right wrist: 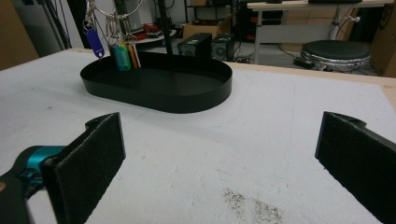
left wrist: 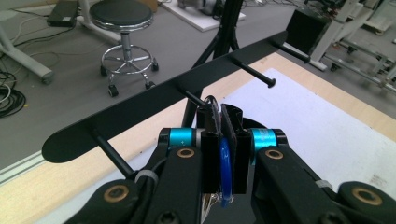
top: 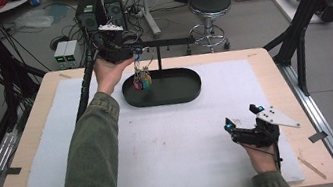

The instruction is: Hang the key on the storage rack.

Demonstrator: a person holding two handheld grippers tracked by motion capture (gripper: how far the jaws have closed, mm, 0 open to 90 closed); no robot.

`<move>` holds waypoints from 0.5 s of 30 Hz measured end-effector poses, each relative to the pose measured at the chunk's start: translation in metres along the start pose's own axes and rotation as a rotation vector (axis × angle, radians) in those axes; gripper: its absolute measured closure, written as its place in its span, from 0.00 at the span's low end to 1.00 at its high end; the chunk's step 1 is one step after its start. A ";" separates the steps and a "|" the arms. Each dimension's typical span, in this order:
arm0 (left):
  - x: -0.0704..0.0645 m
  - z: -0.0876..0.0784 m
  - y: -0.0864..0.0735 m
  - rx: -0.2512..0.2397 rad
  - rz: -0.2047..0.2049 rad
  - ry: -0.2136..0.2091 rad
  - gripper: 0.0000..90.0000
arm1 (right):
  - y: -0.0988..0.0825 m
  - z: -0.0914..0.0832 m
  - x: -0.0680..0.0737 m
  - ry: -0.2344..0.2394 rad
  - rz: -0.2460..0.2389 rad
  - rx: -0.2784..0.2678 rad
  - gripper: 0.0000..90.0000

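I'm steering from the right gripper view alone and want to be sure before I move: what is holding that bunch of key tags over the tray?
Observer: The left gripper is shut on the blue ring of the key tags.
Operator: Is it near the rack?
Observer: Yes, right at the middle peg of the black hanger bar.
Operator: And my own gripper?
Observer: The right gripper is open, low over the white mat, well short of the tray.

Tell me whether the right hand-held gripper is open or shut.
Open. The right hand-held gripper rests low over the white mat, and in the right gripper view its two black pads stand far apart with nothing between them.
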State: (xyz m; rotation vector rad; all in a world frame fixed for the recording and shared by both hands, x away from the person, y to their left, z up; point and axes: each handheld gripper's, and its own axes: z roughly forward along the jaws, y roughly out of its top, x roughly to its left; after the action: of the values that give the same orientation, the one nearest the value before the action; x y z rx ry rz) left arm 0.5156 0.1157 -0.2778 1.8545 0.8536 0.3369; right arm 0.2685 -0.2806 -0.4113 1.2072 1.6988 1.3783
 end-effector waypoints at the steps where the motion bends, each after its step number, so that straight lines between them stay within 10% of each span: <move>1: 0.000 0.000 0.000 0.000 0.000 0.000 0.96 | 0.000 0.000 0.000 0.001 0.000 0.001 0.00; 15: 0.003 0.010 -0.005 -0.004 0.014 0.027 0.96 | 0.000 0.001 0.000 0.005 0.000 0.003 0.00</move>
State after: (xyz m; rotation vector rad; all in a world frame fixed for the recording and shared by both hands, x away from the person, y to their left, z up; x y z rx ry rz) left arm 0.5221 0.1121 -0.2870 1.8561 0.8584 0.3731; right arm 0.2689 -0.2800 -0.4118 1.2059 1.7050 1.3802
